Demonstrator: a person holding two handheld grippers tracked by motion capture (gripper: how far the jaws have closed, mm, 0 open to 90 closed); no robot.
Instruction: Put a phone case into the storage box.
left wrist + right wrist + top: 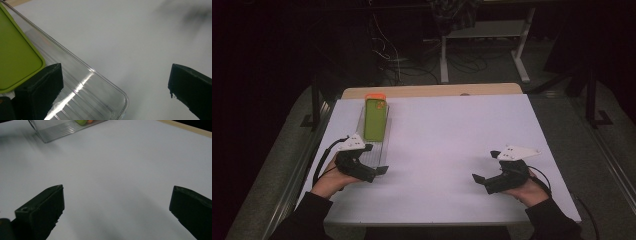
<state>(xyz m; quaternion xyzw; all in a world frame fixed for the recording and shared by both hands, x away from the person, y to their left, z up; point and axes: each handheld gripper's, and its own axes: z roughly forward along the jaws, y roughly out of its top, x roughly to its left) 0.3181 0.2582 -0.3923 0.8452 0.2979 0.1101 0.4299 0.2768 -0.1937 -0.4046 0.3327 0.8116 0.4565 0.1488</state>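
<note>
High view — left tool point(379, 161) gapes wide beside the clear tray point(377, 150) holding a green phone point(375, 119); right tool point(484, 167) wide too.

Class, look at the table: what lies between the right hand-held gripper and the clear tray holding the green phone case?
Nothing: in the high view, only bare white table separates the right hand-held gripper from the clear tray holding the green phone case.

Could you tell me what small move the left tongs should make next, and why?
Probably ease the left tongs forward and a little left over the green phone case. They are open beside the near corner of the clear tray, one jaw over it, holding nothing, and the case lies farther along in the tray.
</note>
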